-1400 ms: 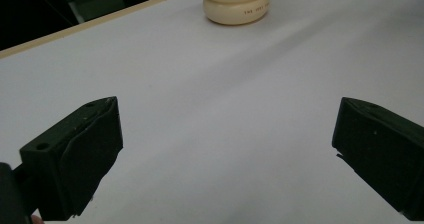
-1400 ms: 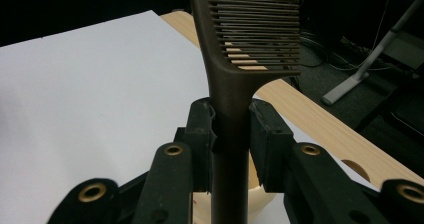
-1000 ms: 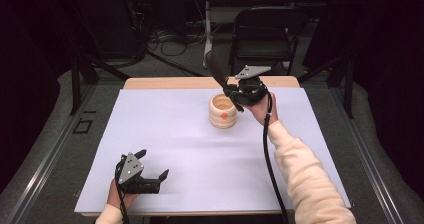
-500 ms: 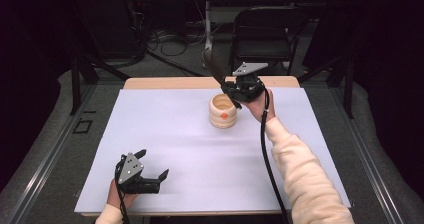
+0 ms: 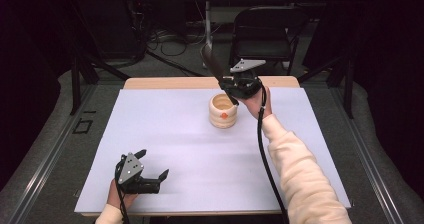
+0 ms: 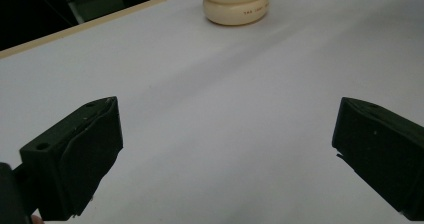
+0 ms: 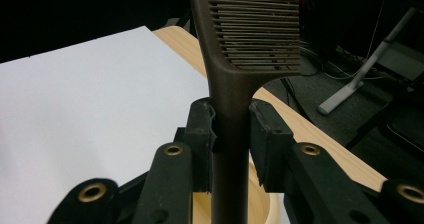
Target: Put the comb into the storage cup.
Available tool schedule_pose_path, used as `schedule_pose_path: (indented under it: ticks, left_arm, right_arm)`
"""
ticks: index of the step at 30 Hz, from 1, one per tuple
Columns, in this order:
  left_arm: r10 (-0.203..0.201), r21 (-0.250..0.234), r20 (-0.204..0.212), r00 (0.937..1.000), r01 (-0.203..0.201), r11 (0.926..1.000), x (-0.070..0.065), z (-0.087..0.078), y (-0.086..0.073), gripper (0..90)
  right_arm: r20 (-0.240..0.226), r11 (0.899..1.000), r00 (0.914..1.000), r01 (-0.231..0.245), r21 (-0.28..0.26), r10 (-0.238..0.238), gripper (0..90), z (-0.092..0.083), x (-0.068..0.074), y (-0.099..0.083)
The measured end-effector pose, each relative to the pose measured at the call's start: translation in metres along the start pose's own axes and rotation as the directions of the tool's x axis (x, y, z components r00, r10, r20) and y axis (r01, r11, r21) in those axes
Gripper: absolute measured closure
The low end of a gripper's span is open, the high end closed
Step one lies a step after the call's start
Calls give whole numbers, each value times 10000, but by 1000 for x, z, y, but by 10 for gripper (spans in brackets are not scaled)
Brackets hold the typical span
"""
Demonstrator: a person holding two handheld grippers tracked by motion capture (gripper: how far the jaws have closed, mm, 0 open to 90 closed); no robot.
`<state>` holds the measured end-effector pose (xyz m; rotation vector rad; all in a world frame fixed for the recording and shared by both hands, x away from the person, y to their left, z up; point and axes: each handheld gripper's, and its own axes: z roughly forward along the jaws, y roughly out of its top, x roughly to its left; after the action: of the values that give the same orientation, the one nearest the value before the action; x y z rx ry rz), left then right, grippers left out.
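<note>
The comb (image 5: 212,63) stands over the holder (image 5: 223,111) at the table's (image 5: 165,83) far edge.

Camera layout: one fixed overhead, two gripper-mounted.
High view looks forward and down over the white table (image 5: 165,134). Left gripper view sits low, sharing the cream holder (image 6: 235,6) at upper centre; right gripper view looks close along the comb (image 7: 240,59).

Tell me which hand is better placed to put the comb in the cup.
Right. The right gripper already clamps the comb just above the cup; the left gripper sits open at the table's near edge.
</note>
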<state>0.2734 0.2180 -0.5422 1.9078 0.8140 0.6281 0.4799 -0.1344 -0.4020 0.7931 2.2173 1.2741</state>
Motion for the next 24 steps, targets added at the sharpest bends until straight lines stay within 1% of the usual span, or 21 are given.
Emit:
schedule_pose_path:
  ticks: [4, 12, 24]
  left_arm:
    - [13, 5, 2, 10000, -13, 10000, 0, 0, 0, 0]
    - [1, 4, 3, 10000, -1, 10000, 0, 0, 0, 0]
    - [5, -7, -11, 10000, -5, 10000, 0, 0, 0, 0]
  right_arm:
    - [22, 10000, 10000, 24, -81, -24, 723, 3, 1, 1]
    - [42, 9997, 10000, -83, -208, 84, 723, 11, 2, 1]
    - [167, 9992, 9997, -193, -359, 199, 723, 19, -2, -3]
